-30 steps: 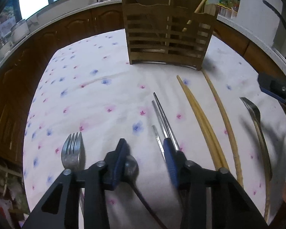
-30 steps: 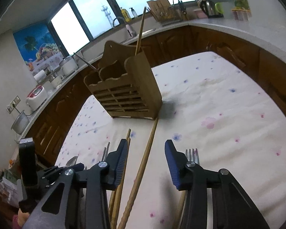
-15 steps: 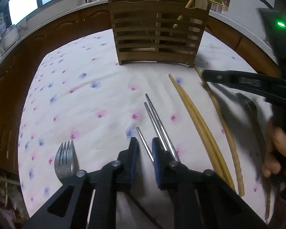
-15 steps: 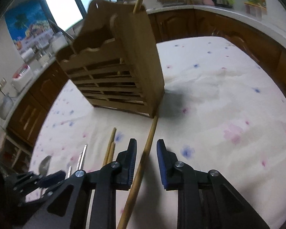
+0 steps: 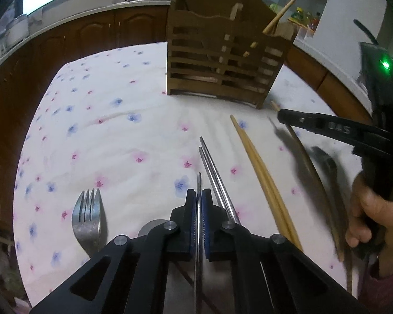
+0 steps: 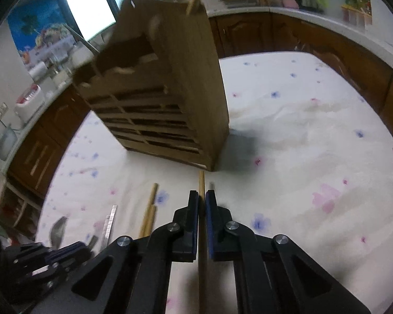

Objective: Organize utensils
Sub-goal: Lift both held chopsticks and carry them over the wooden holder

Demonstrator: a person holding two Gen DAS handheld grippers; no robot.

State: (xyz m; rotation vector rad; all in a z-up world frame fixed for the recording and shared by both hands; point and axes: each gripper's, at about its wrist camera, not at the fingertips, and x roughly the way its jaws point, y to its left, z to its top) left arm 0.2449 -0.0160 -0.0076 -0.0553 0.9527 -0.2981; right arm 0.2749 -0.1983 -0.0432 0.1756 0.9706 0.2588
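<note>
My left gripper (image 5: 199, 196) is shut on a thin metal chopstick (image 5: 198, 183) low over the flowered tablecloth. Two more metal chopsticks (image 5: 212, 167) lie just right of it, then a pair of pale wooden chopsticks (image 5: 259, 172). My right gripper (image 6: 201, 196) is shut on a long wooden stick (image 6: 201, 183) whose tip points at the base of the slatted wooden utensil holder (image 6: 170, 99). The holder (image 5: 222, 60) stands at the far middle with a chopstick leaning out of it. The right gripper also shows in the left wrist view (image 5: 283, 115).
A metal fork (image 5: 87, 214) lies left of my left gripper, with a spoon bowl (image 5: 150, 229) just behind its finger. A dark utensil (image 5: 327, 162) lies under the right gripper. Brown cabinets and a counter ring the tablecloth (image 5: 104, 130).
Both grippers have closed from open: the left on the metal chopstick, the right on the long wooden stick. The right gripper moved in closer to the holder.
</note>
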